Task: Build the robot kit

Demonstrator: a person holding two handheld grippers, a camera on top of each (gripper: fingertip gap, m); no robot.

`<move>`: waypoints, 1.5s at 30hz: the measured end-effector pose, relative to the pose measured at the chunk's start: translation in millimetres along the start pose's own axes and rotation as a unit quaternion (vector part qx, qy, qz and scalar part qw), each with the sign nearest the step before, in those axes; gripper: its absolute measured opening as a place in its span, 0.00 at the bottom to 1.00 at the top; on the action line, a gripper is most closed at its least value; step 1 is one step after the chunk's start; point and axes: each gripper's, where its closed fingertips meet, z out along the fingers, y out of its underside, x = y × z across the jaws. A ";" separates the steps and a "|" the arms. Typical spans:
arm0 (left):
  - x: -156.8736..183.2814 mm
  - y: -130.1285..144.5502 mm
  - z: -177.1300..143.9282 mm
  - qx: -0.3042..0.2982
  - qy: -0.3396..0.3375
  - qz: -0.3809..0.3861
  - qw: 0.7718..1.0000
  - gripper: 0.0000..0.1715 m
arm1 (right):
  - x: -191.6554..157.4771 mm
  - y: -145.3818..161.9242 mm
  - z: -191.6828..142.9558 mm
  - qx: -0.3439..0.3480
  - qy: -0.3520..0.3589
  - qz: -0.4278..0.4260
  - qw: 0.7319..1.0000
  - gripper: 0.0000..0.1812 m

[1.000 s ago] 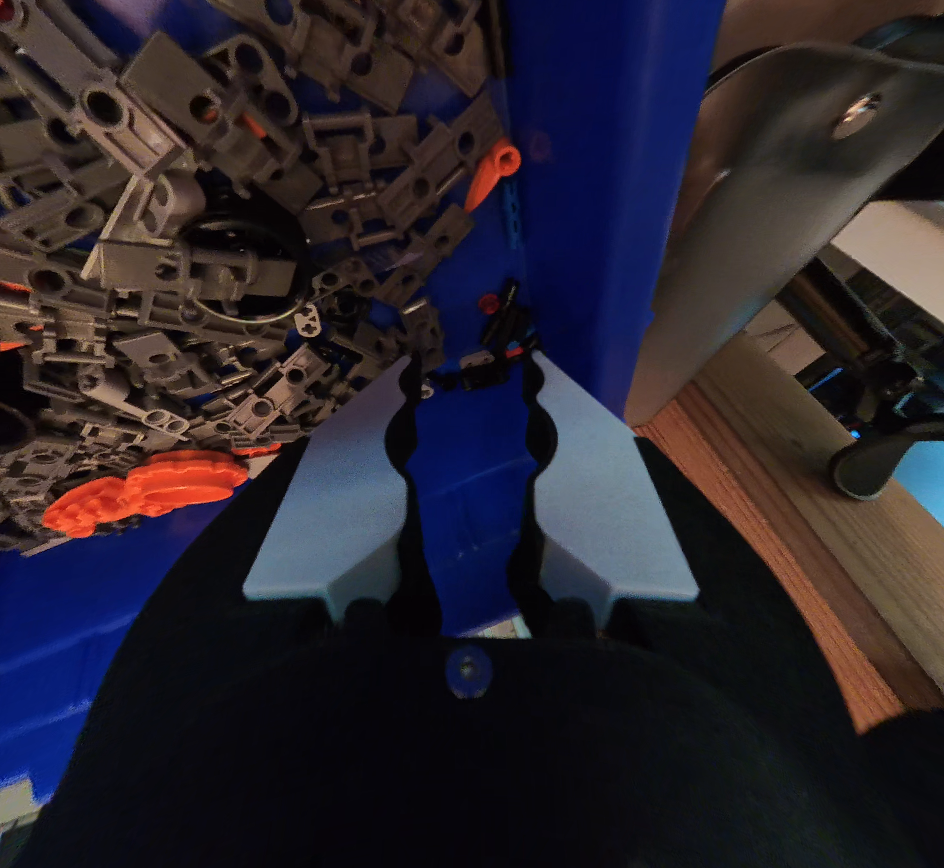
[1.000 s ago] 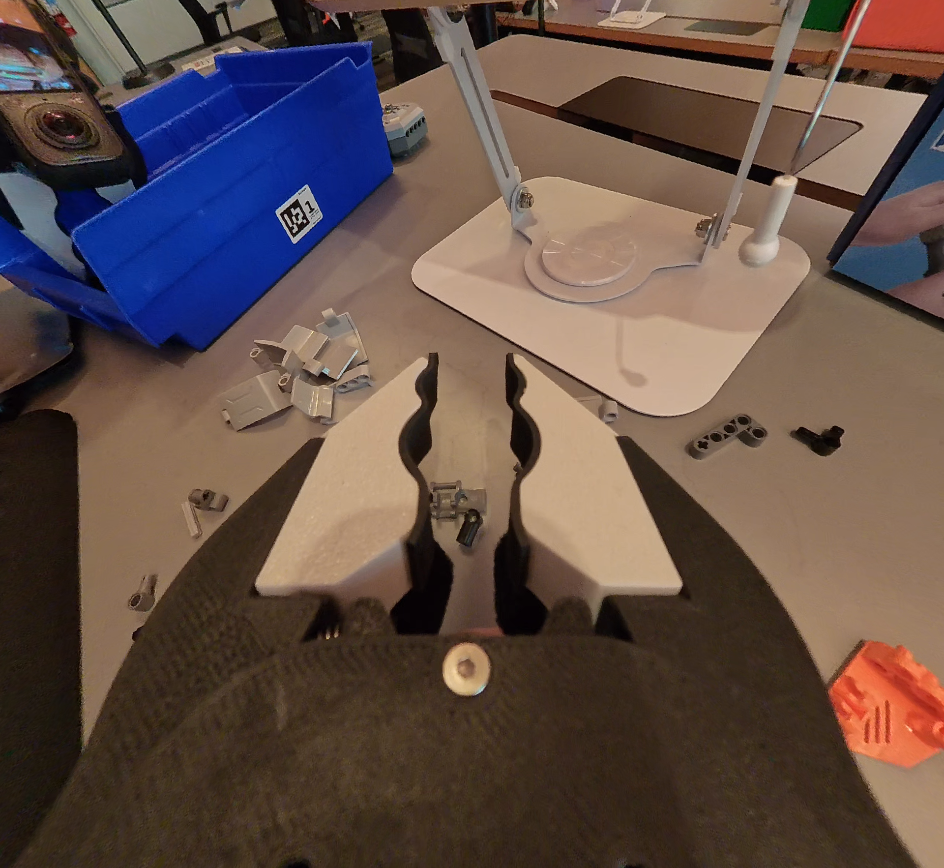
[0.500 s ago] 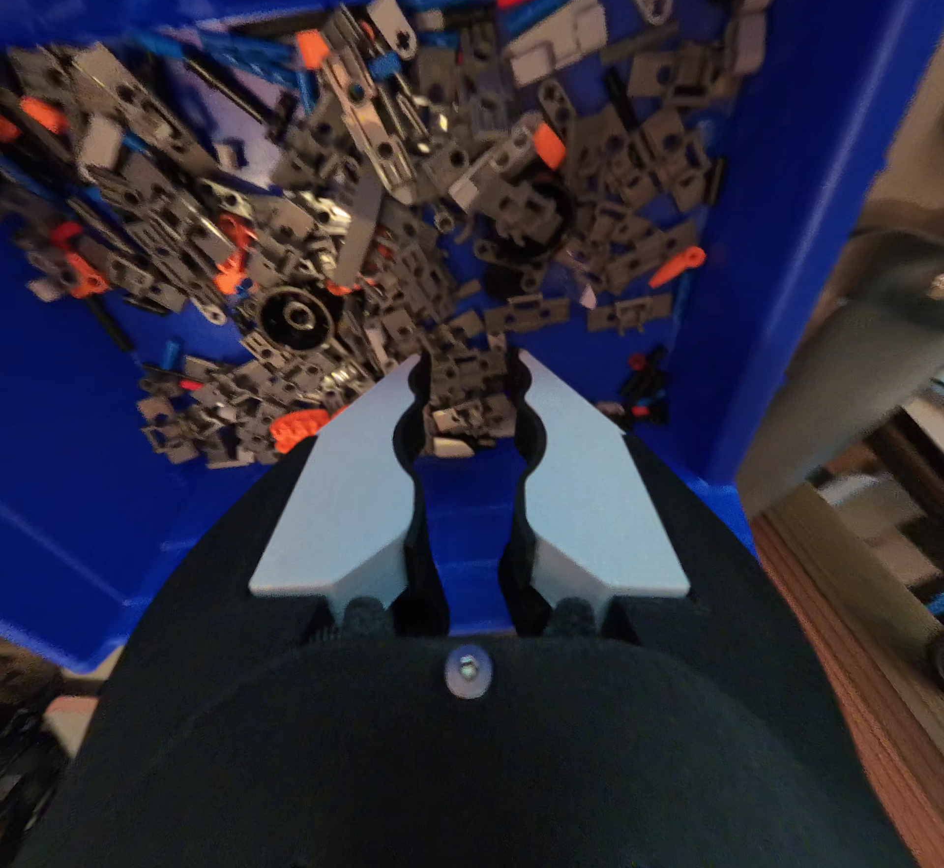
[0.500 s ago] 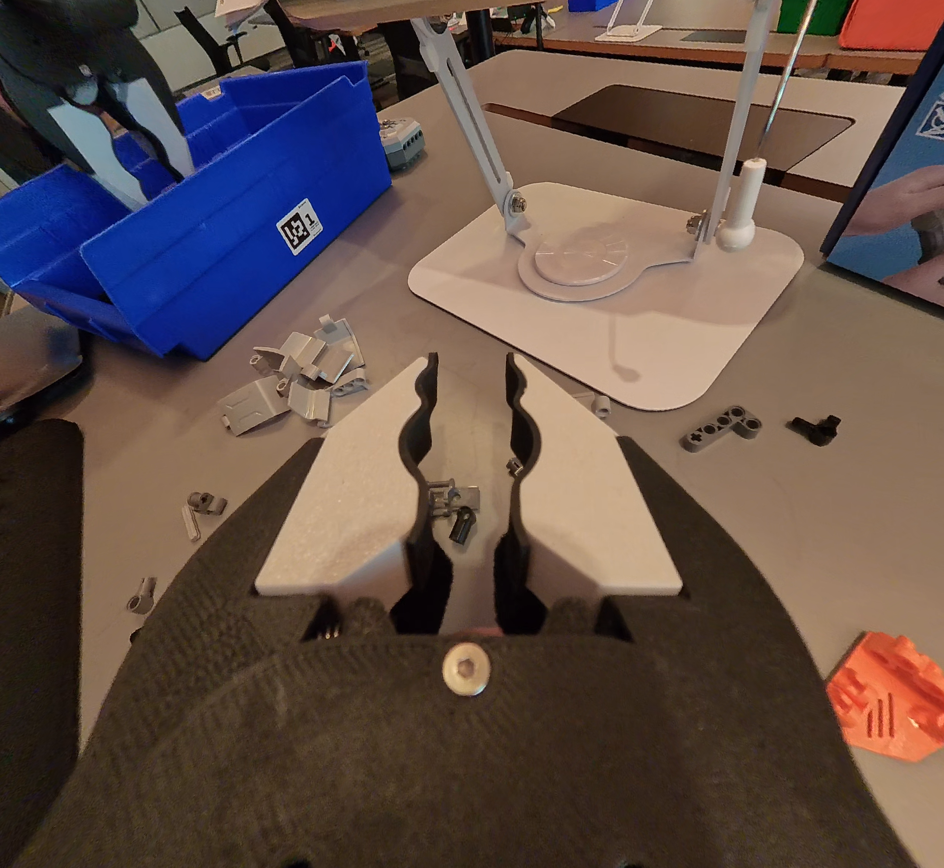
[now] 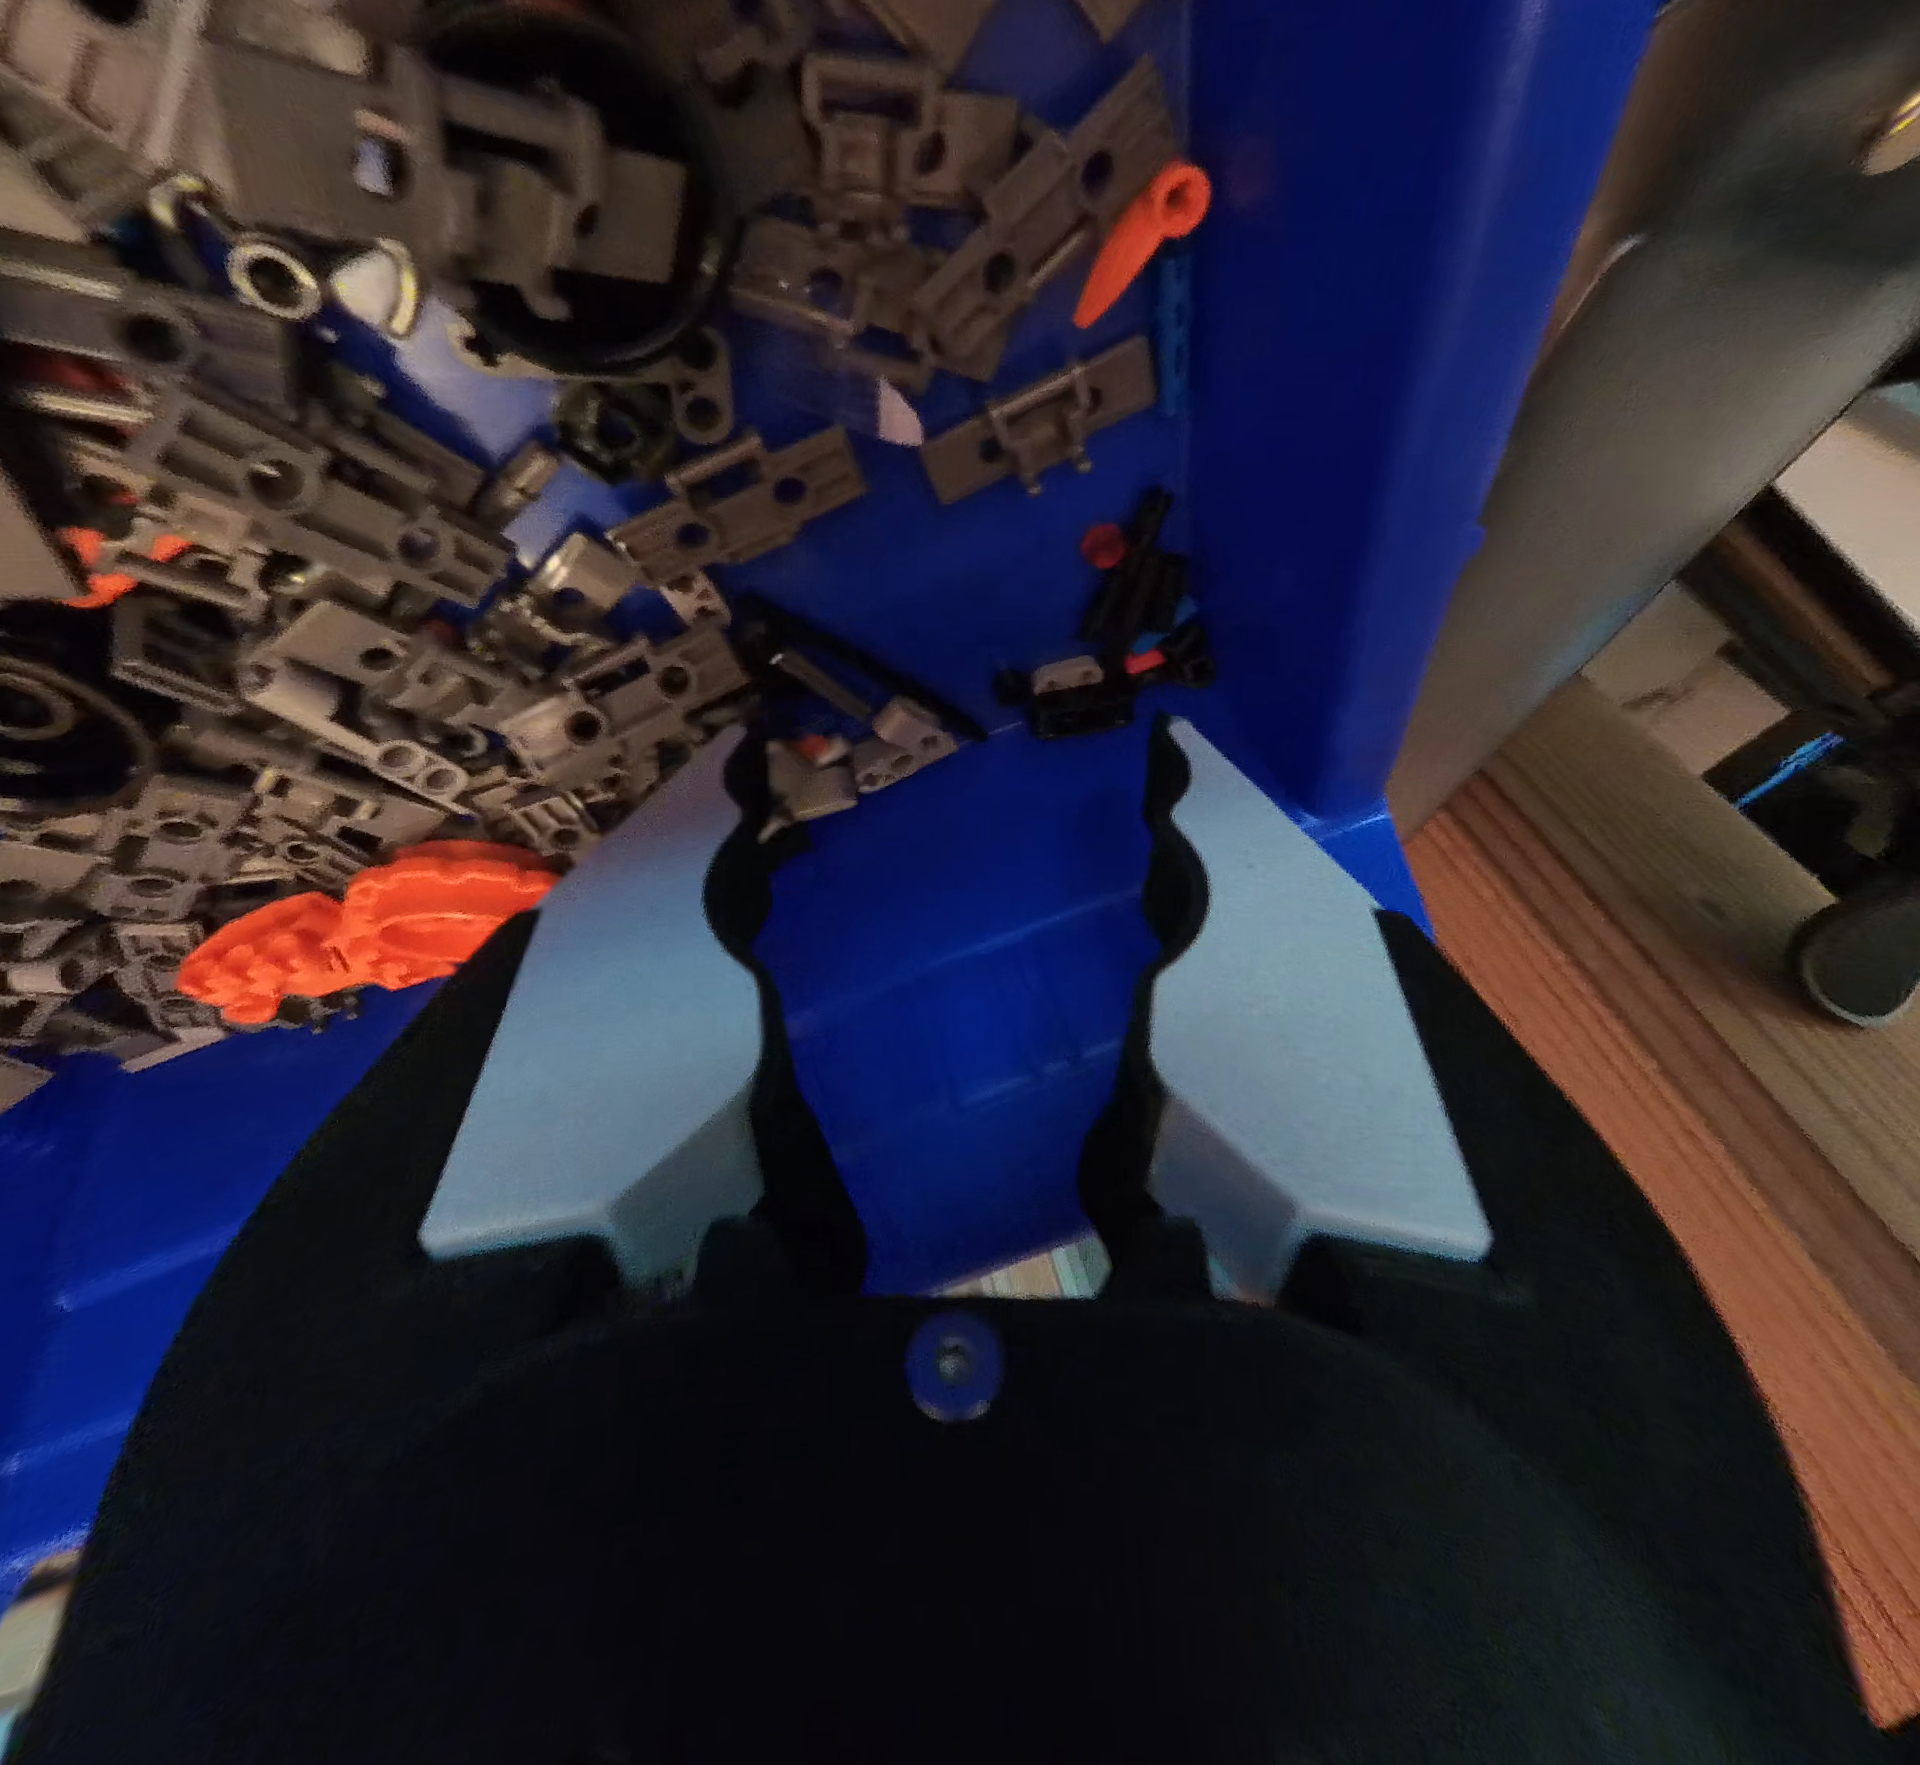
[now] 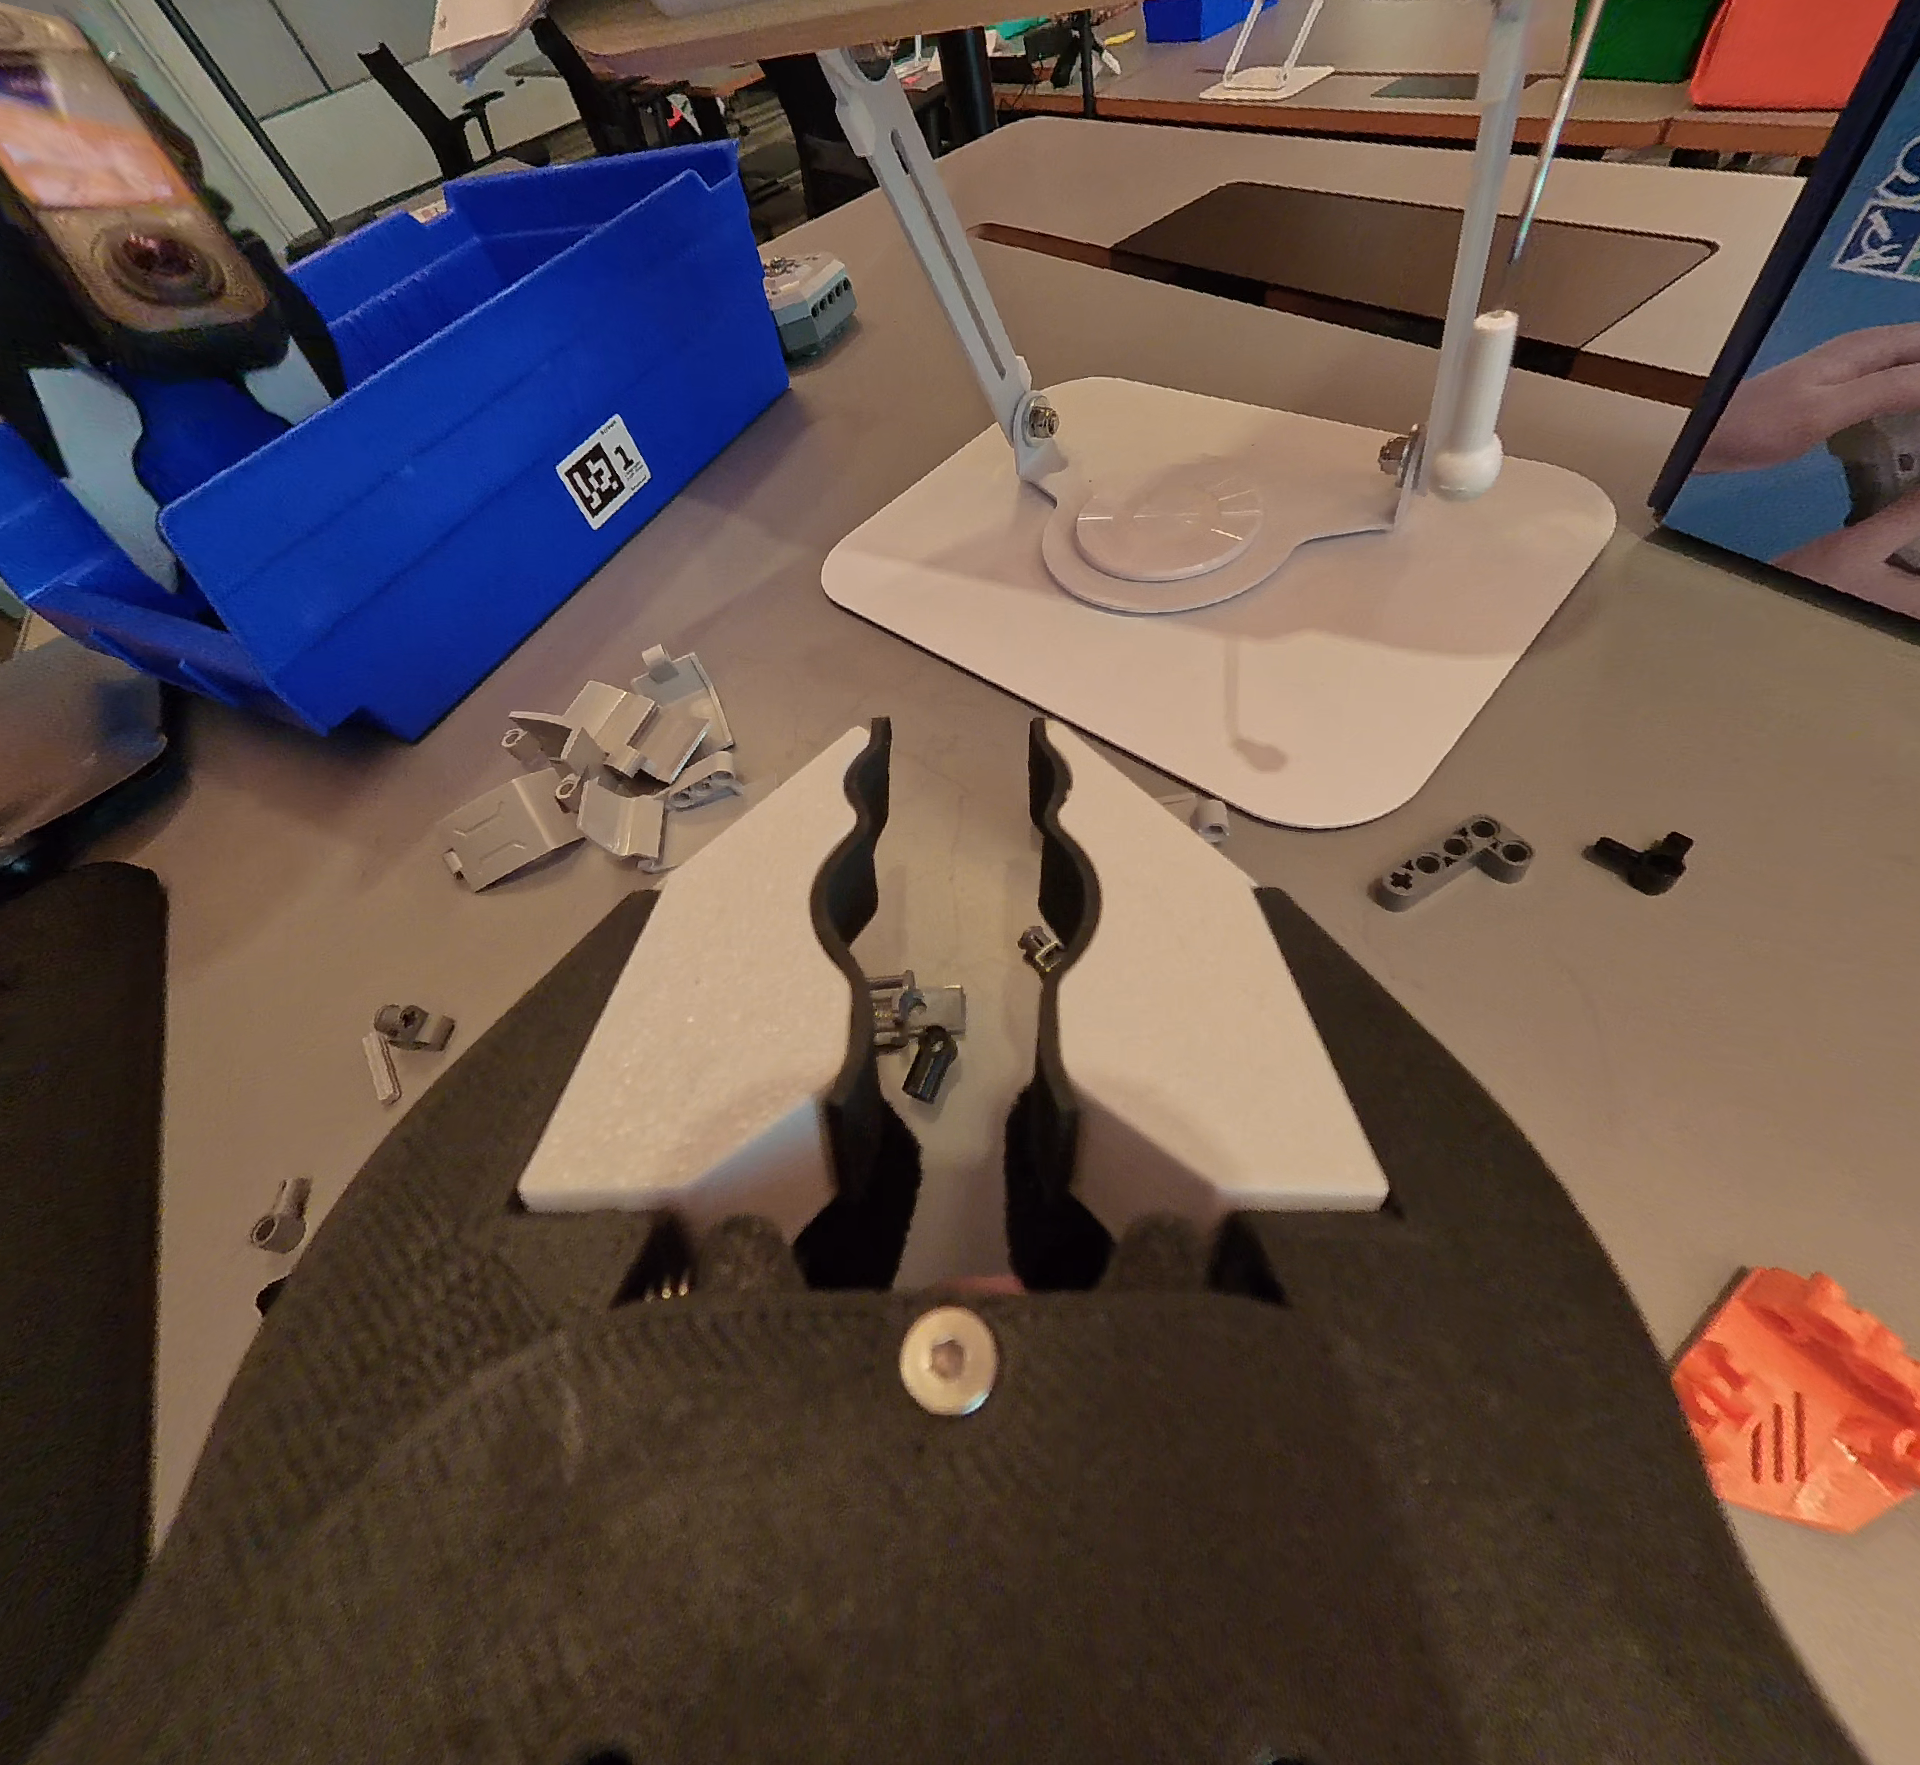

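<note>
Both hand-held grippers were seen spread and empty: left hand-held gripper [image 5: 951,759] inside the blue bin [image 5: 1340,365], small grey pieces [image 5: 852,765] just off its left fingertip; right hand-held gripper [image 6: 958,759] held over small connectors [image 6: 914,1019] on the worktop [image 6: 1558,1040].

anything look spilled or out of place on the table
Yes. Loose building parts lie scattered on the grey table outside the blue bin: a heap of light grey panels, a grey beam, a black connector and an orange piece.
</note>
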 end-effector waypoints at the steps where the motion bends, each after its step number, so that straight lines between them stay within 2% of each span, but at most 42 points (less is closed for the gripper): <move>1: 2.2 2.6 3.1 -0.013 -0.001 0.004 1.000 0.46 | 0.1 -0.3 -0.4 0.001 0.000 0.000 1.000 0.13; 4: -4.1 7.6 8.2 -0.027 -0.037 0.012 0.999 0.50 | 0.2 -0.8 -1.1 0.004 0.000 0.000 1.000 0.13; 7: -12.7 4.4 12.9 -0.023 -0.078 0.012 0.997 0.48 | -0.2 -1.1 -1.9 0.006 -0.003 0.002 1.000 0.14; 8: -15.3 4.5 13.9 -0.031 -0.089 0.012 0.996 0.47 | -0.1 -1.5 -2.2 0.007 -0.003 0.002 1.000 0.14; 9: -24.5 2.2 12.2 -0.029 -0.121 0.016 0.992 0.41 | 0.0 -2.0 -2.7 0.008 -0.003 0.003 1.000 0.14; 11: -29.4 -1.4 10.4 -0.016 -0.129 0.003 0.991 0.38 | 0.4 -2.4 -3.3 0.010 -0.003 0.003 1.000 0.14; 14: -43.8 -17.3 -2.7 0.046 -0.144 -0.041 0.988 0.28 | 0.3 -2.7 -3.6 0.012 -0.004 0.005 1.000 0.14; 17: -51.6 -28.8 -23.1 0.117 -0.127 -0.075 0.982 0.27 | -0.1 -3.2 -3.8 0.012 -0.004 0.004 1.000 0.14; 19: -49.2 -22.9 -34.0 0.134 -0.094 -0.109 0.980 0.27 | 0.1 -4.0 -4.4 0.014 -0.004 0.005 1.000 0.14; 20: -48.3 -18.0 -37.3 0.134 -0.087 -0.115 0.980 0.27 | 0.1 -4.1 -4.5 0.015 -0.005 0.006 1.000 0.14; 22: -27.7 -11.8 -36.1 0.125 -0.041 -0.083 0.988 0.19 | -0.5 -3.9 -4.2 0.015 -0.007 0.008 1.000 0.14; 24: -17.5 -5.3 -28.4 0.090 -0.033 -0.060 0.994 0.14 | -1.0 -3.7 -4.1 0.014 -0.009 0.008 1.000 0.14; 26: 4.4 -8.6 -16.4 0.070 0.011 -0.030 0.997 0.10 | -0.9 -4.7 -4.9 0.017 -0.010 0.009 1.000 0.14; 29: 7.8 -4.9 2.9 0.033 0.021 -0.042 0.998 0.08 | -0.4 -6.9 -7.1 0.022 -0.010 0.010 1.000 0.14; 31: 7.5 -4.5 8.2 0.031 0.027 -0.055 0.998 0.07 | -0.5 -7.9 -8.5 0.025 -0.011 0.012 1.000 0.14; 33: 8.6 -7.9 10.8 0.037 0.033 -0.064 0.997 0.08 | -0.8 -8.8 -9.6 0.027 -0.011 0.011 1.000 0.14; 37: -0.3 0.8 16.9 0.007 0.011 -0.082 0.997 0.08 | -1.2 -10.9 -11.1 0.032 -0.013 0.012 0.999 0.14; 45: 2.2 2.6 20.4 -0.002 0.017 -0.097 0.995 0.04 | -0.4 -13.4 -13.9 0.038 -0.012 0.014 0.999 0.14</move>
